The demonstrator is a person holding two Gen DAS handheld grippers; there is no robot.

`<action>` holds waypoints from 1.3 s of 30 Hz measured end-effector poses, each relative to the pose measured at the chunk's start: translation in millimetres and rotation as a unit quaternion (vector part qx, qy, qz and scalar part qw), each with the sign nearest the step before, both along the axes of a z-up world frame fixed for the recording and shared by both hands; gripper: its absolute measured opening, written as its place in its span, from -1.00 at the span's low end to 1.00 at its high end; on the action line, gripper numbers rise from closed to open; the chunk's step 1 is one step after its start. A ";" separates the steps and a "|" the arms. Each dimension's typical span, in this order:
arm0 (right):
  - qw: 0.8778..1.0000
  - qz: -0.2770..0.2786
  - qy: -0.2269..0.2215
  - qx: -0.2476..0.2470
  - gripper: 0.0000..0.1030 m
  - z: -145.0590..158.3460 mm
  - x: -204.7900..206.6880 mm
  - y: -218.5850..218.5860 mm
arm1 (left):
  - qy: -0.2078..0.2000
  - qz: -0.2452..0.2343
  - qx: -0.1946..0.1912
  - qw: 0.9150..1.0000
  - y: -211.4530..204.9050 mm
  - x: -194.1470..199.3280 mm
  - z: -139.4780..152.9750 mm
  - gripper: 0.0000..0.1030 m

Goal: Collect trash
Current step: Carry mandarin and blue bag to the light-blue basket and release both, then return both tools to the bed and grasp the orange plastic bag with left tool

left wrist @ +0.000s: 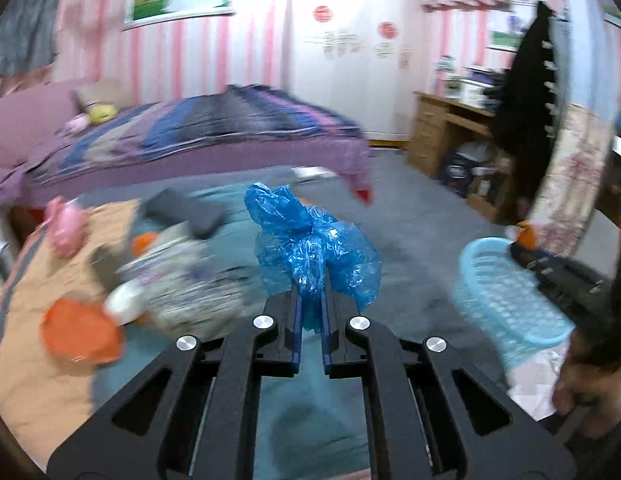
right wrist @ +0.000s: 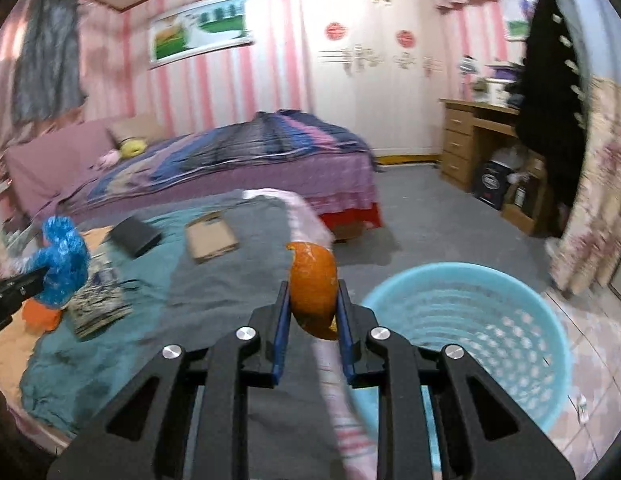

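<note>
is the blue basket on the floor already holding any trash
No, in the right wrist view the blue basket shows only its bare perforated inside.

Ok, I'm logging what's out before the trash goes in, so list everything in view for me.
plastic bag: one, blue, crumpled, clamped in the left gripper.
orange peel: one, orange, held in the right gripper.
laundry-style basket: one, light blue, perforated, on the floor to the right.
orange scraps: some, orange, on the near bedcover, left; blurred.
cardboard piece: one, brown, flat on the grey cover.
dark flat item: one, black, on the cover.
patterned packet: one, black and white, near the left edge.
bed: one, purple striped, behind.
wardrobe: one, white, back wall.
desk: one, wooden, right.
left gripper: shut on the bag.
right gripper: shut on the peel.
</note>
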State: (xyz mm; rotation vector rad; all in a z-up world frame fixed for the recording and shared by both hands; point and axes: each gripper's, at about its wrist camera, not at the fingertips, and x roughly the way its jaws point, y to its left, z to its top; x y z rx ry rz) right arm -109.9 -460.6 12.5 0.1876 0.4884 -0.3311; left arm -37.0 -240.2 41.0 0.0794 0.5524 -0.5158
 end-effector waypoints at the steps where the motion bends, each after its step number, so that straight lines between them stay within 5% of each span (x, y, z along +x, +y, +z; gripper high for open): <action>1: 1.000 -0.006 0.002 0.001 -0.57 -1.0 -2.8 -6.1 | 0.000 -0.022 -0.005 1.000 -23.4 -2.5 2.9 -0.89; 9: 0.999 -0.051 0.015 -0.006 -0.56 -12.4 -32.7 -66.7 | 0.029 -0.125 -0.023 0.991 -144.5 -10.4 -11.3 -0.89; 16: 0.996 -0.080 0.022 0.012 -0.53 -23.7 -48.2 -106.2 | 0.051 -0.178 0.007 0.983 -213.8 -19.1 -38.5 -0.88; 19: 0.996 -0.084 0.023 0.012 -0.52 -25.2 -49.3 -111.4 | 0.058 -0.180 0.012 0.982 -224.0 -21.7 -43.5 -0.44; 23: 0.996 -0.089 0.022 0.018 -0.52 -24.3 -53.5 -116.2 | 0.057 -0.185 0.011 0.981 -230.0 -22.5 -44.0 0.03; 29: 0.995 -0.088 0.023 0.027 -0.51 -26.0 -54.7 -119.5 | 0.058 -0.177 -0.006 0.983 -219.9 -15.1 -36.4 0.22; 30: 0.995 -0.087 0.024 0.029 -0.45 -26.4 -53.9 -119.8 | 0.056 -0.174 -0.006 0.983 -216.5 -13.9 -34.4 0.25; 33: 0.995 -0.092 0.022 0.025 0.44 -24.8 -52.4 -119.2 | 0.039 -0.161 -0.002 0.986 -194.3 -8.5 -24.6 0.31; 39: 0.997 -0.072 0.017 0.028 0.44 -22.6 -43.5 -109.1 | 0.023 -0.073 0.001 0.997 -111.4 12.5 -4.5 0.38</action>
